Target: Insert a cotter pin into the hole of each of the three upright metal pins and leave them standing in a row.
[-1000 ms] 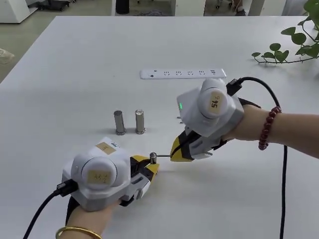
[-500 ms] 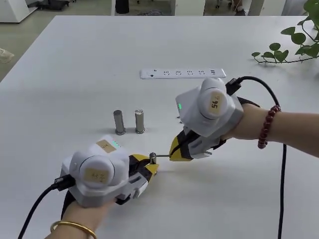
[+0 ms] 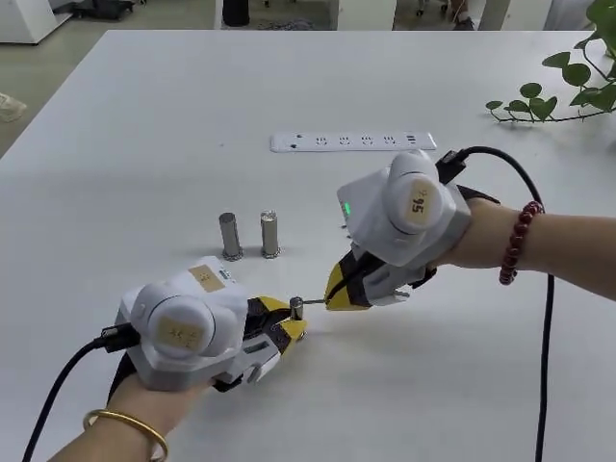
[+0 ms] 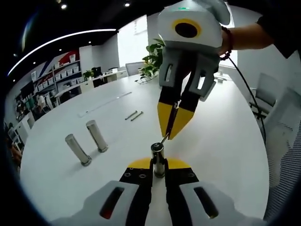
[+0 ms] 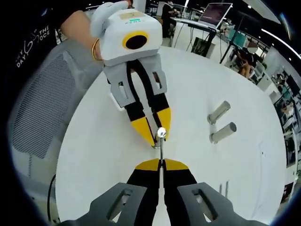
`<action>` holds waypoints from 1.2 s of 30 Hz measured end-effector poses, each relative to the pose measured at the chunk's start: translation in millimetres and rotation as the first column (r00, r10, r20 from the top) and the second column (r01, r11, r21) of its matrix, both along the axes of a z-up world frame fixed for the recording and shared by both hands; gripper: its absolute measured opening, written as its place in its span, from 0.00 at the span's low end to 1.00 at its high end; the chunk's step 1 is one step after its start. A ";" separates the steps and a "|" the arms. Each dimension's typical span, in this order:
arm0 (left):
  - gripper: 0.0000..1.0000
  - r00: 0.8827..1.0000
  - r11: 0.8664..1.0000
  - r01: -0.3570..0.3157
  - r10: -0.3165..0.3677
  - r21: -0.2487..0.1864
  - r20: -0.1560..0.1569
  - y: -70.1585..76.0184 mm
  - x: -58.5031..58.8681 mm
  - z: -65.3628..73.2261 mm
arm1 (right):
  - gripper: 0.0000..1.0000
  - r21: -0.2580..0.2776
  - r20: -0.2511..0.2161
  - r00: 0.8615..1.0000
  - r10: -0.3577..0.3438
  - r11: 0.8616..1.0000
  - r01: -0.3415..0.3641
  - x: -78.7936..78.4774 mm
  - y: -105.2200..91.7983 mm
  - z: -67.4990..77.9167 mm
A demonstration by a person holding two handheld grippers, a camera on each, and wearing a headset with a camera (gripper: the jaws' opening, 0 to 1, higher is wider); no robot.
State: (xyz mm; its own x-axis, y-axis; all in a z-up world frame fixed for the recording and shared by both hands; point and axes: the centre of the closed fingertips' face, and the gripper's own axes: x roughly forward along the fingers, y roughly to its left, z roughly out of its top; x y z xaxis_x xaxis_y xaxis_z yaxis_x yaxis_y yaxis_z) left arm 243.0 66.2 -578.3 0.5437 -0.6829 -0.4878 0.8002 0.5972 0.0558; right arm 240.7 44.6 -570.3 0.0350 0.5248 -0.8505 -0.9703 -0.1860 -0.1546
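My left gripper (image 3: 289, 325) (image 4: 159, 165) is shut on an upright metal pin (image 3: 296, 308) (image 4: 158, 157) (image 5: 161, 134) near the table's front. My right gripper (image 3: 334, 294) (image 5: 160, 165) is shut on a thin cotter pin (image 3: 315, 300) (image 5: 161, 150) held level, its tip touching the top of that metal pin. In the left gripper view the right gripper (image 4: 173, 123) comes down from above onto the pin's head. Two more metal pins (image 3: 230, 237) (image 3: 270, 235) stand side by side behind, free. Two spare cotter pins (image 4: 134, 115) lie on the table.
A white power strip (image 3: 353, 142) lies further back on the white table (image 3: 144, 125). A leafy plant (image 3: 568, 82) reaches in at the far right. Black cables (image 3: 549, 318) trail from both grippers. A person's sleeve and bracelet sit behind the left gripper (image 5: 141, 113).
The left hand has rolled and shifted slightly left while the gripped pin stays put. The right gripper and cotter pin have barely moved.
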 end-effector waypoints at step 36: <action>0.06 0.999 1.000 -0.024 0.024 0.001 -0.045 -0.5 -3.8 -6.5 | 0.00 0.017 -0.034 0.999 0.042 0.999 -0.041 -6.2 3.3 0.5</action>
